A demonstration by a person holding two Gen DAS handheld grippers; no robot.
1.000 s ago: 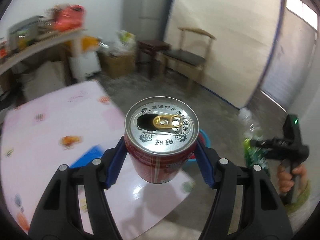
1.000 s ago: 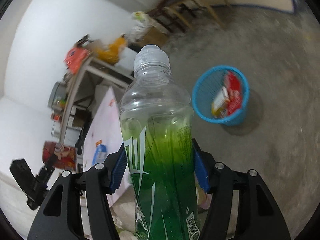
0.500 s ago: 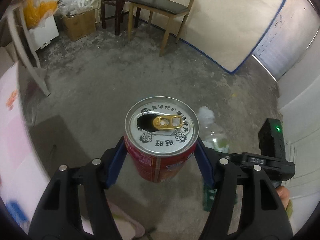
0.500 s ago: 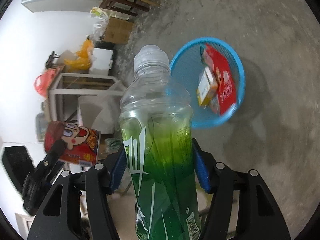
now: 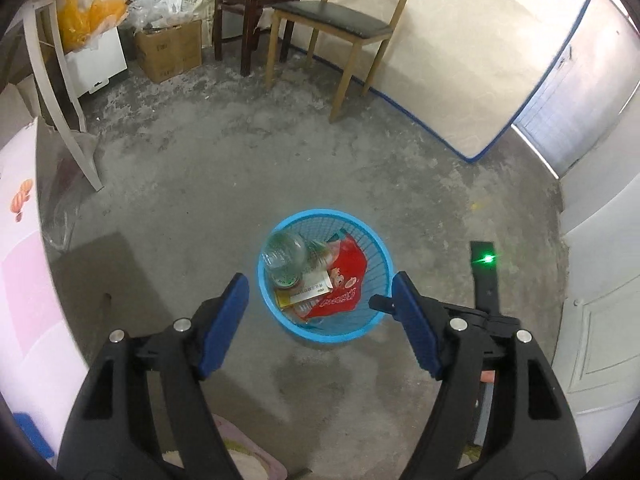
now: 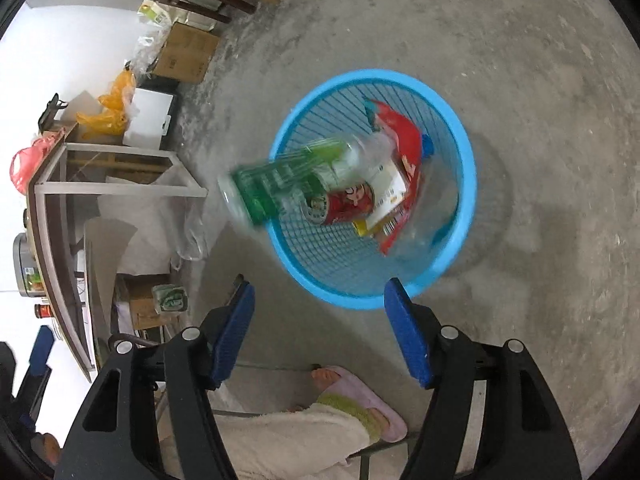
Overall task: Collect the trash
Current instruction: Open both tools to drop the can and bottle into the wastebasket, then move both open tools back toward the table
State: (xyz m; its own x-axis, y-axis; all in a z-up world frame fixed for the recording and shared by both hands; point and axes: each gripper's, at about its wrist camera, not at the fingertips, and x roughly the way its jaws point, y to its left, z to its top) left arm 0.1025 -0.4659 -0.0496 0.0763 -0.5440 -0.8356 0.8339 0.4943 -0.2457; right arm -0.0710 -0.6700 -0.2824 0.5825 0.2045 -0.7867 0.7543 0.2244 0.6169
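Right wrist view: green bottle (image 6: 288, 180) blurred, tilted across near rim of blue basket (image 6: 466, 184), neck inside, base hanging outside; red can (image 6: 344, 202) lies in basket beside red wrapper (image 6: 404, 136). Your right gripper (image 6: 318, 330) gapes wide, empty, above basket. Left gripper (image 5: 320, 316) likewise wide, empty, basket between its fingers. Step in hand: drop-off. Next, check bottle settles inside, then turn for remaining trash

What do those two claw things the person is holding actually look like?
The left gripper and the right gripper look the same: black plastic frames with cut-out slots, silver pivot screws, and two fingers faced with flat blue pads. The right one's body carries a small green light.
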